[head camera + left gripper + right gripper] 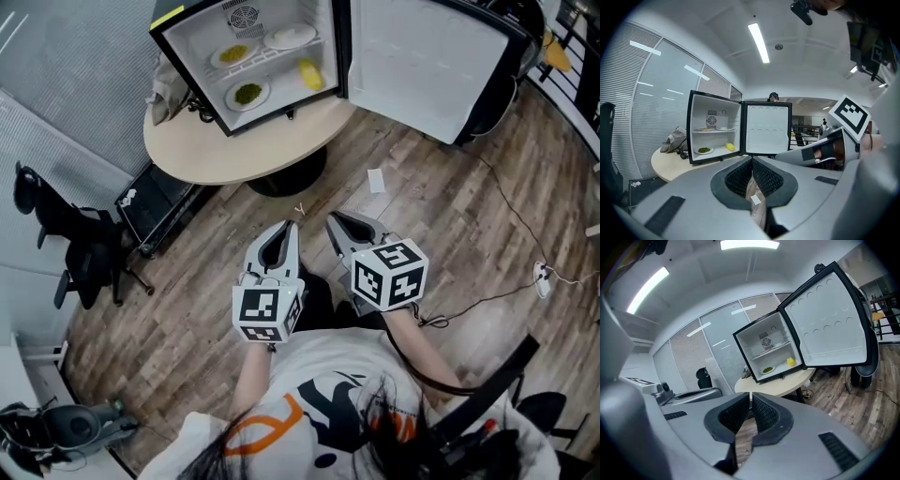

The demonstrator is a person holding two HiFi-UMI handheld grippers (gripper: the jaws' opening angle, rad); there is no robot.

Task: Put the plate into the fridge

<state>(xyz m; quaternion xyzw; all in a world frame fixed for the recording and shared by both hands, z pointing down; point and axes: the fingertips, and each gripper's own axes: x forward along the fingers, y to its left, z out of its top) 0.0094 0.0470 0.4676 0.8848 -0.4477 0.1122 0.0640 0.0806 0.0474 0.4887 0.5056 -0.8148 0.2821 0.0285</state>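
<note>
A small fridge (246,58) stands open on a round table (234,150), its door (427,61) swung to the right. Inside, the upper shelf holds a plate of yellowish food (233,53) and a white plate (291,37). Below lie a plate with green food (248,94) and a yellow item (310,74). My left gripper (292,225) and right gripper (330,218) hang side by side over the wooden floor, well short of the table. Both point at the fridge (715,126) (771,350). The left gripper (751,159) and right gripper (750,394) are shut with nothing between the jaws.
A grey bag (169,94) lies on the table left of the fridge. A black case (155,206) sits on the floor by the table, with a black chair (66,234) further left. A white slip (376,180) and a cable (506,216) lie on the floor.
</note>
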